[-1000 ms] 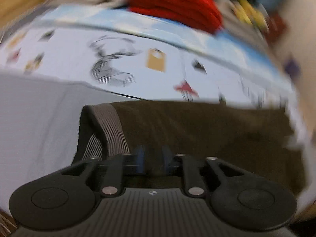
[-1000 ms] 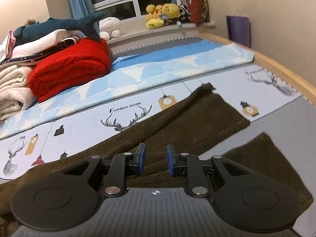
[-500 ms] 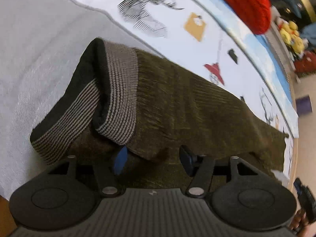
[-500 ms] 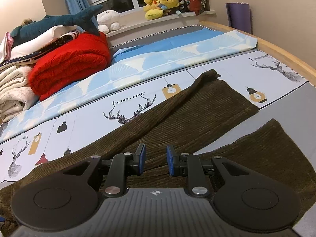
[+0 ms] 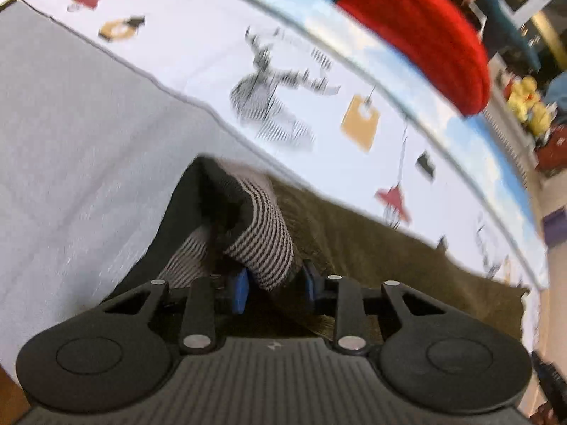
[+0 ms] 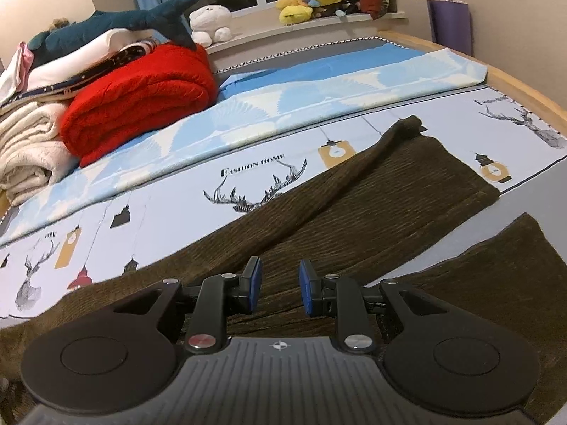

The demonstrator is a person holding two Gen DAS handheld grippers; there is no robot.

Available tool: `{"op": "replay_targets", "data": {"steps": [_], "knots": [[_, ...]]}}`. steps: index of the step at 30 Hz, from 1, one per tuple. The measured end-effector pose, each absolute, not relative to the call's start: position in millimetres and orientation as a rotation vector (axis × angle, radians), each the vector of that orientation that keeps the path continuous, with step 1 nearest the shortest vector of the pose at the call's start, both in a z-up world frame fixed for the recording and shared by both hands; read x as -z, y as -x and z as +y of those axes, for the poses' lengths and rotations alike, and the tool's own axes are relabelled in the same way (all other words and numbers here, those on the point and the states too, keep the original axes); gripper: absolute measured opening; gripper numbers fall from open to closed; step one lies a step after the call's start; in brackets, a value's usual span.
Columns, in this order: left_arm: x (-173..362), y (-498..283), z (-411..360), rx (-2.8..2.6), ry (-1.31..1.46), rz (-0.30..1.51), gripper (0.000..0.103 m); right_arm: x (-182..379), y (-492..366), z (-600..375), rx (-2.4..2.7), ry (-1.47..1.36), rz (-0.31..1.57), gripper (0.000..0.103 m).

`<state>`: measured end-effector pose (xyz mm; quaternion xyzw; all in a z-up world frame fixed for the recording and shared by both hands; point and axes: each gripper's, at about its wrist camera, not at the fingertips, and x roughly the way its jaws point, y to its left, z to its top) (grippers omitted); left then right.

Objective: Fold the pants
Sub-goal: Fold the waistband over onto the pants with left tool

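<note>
So the left tongs (image 5: 274,285) have their blue pads on either side of the striped waistband (image 5: 264,241) of the brown pants (image 5: 372,258), pinching that folded-over edge. The waistband bunches up right ahead of the pads, with its dark lining gaping open on the left side. Beyond it is the bedsheet (image 5: 290,71) with deer and lantern prints, and a red blanket (image 5: 425,39) sits far off to the upper right.

The right tongs (image 6: 280,285) are spread apart with nothing between the pads, hovering low over the pants (image 6: 354,212). One leg runs diagonally ahead and to the right, the other leg lies further right, near the edge of the view. No containers anywhere, just piles: red blanket (image 6: 141,102) far ahead-left with a plush shark (image 6: 117,28) lying on the stack of bedding behind it.
</note>
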<state>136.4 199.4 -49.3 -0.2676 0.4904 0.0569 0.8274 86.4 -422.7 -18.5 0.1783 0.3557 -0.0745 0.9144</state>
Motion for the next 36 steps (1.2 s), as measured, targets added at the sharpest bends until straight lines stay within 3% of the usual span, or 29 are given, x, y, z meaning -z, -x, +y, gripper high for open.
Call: {"op": "replay_targets", "data": {"steps": [3, 6, 10, 11, 12, 13, 17, 23, 32, 36], "knots": [[55, -136, 203, -0.144, 0.646, 1.055, 0.040, 21, -87, -420, 0.152, -0.359, 0.735, 0.025], [78, -141, 197, -0.127, 0.688, 1.207, 0.052, 24, -89, -423, 0.152, -0.361, 0.742, 0.025], [84, -143, 186, -0.080, 0.682, 1.246, 0.052, 26, -91, -424, 0.153, -0.364, 0.745, 0.025], [82, -143, 184, -0.078, 0.669, 1.234, 0.051, 26, -91, -424, 0.151, -0.365, 0.745, 0.025], [78, -143, 184, -0.088, 0.652, 1.214, 0.030, 26, -91, -423, 0.149, -0.363, 0.744, 0.025], [71, -143, 186, -0.116, 0.620, 1.176, 0.017, 26, -91, -423, 0.147, -0.362, 0.744, 0.025], [41, -142, 188, -0.113, 0.575, 0.981, 0.017, 26, -92, -423, 0.143, -0.363, 0.742, 0.025], [65, -144, 180, -0.126, 0.646, 1.130, 0.018, 27, -92, -428, 0.158, -0.380, 0.735, 0.025], [71, -154, 187, -0.154, 0.665, 1.109, 0.019, 29, -104, -452, 0.200, -0.505, 0.691, 0.025], [64, -159, 183, -0.177, 0.611, 1.061, 0.014, 43, -120, -474, 0.228, -0.634, 0.667, 0.025]]}}
